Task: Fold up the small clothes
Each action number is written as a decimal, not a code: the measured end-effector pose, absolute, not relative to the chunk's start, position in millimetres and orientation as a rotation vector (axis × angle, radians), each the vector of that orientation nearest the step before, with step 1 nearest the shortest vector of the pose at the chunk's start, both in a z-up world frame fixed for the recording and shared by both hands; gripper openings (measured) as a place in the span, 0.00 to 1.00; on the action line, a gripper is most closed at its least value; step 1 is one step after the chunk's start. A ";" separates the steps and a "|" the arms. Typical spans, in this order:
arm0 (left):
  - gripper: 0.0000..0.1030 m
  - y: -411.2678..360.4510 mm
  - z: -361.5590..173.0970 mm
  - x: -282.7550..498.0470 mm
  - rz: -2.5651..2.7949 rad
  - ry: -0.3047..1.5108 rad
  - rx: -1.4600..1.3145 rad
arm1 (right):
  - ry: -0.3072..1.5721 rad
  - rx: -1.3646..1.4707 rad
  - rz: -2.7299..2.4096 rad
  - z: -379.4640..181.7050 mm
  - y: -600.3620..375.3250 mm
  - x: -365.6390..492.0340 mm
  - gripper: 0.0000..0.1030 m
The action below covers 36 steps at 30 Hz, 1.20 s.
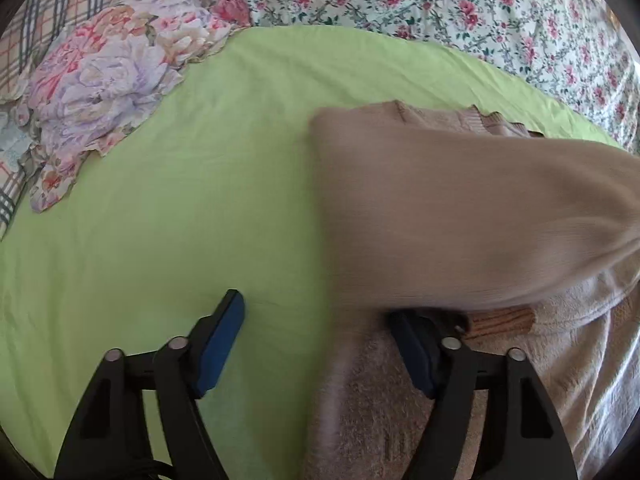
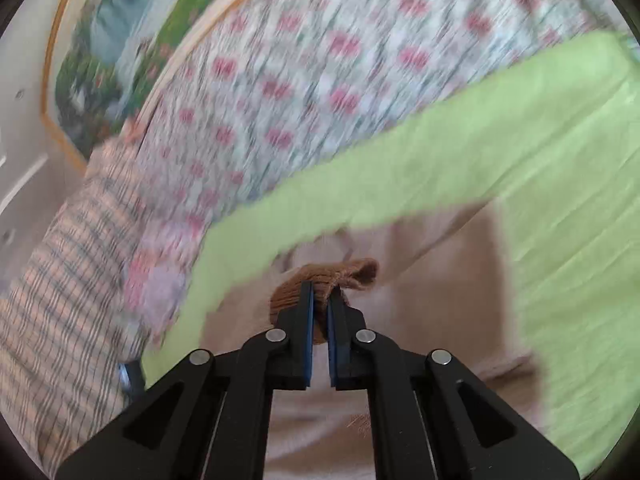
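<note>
A small beige knit sweater (image 1: 460, 208) lies on the green sheet (image 1: 180, 200), blurred by motion. One sleeve sweeps across its body, ending in a brown ribbed cuff (image 1: 502, 319). My left gripper (image 1: 316, 320) is open and low over the sweater's left edge; its right finger lies partly under the moving sleeve. In the right wrist view my right gripper (image 2: 320, 300) is shut on the brown ribbed cuff (image 2: 352, 274) and holds it above the beige sweater (image 2: 440, 280).
A folded floral garment (image 1: 116, 80) lies at the far left of the sheet. A rose-print bedspread (image 1: 440, 0) runs along the back, a plaid cloth (image 1: 52, 12) at the far left corner. A framed picture (image 2: 120, 40) hangs on the wall.
</note>
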<state>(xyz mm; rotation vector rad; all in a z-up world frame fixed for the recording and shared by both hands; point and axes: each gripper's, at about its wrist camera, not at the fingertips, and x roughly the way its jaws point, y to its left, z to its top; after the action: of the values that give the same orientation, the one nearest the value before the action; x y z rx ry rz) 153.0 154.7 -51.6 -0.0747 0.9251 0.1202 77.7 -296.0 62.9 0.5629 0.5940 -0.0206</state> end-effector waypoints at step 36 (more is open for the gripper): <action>0.22 150.3 -49.8 222.6 0.096 0.894 -0.111 | 0.954 0.287 -0.192 -4.5 -284.2 101.3 0.07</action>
<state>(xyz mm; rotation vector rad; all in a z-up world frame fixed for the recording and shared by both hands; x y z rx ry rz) 222.6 150.3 -49.8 -0.1109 0.8940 0.0963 101.3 -284.2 -4.5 0.2871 0.9539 -0.1922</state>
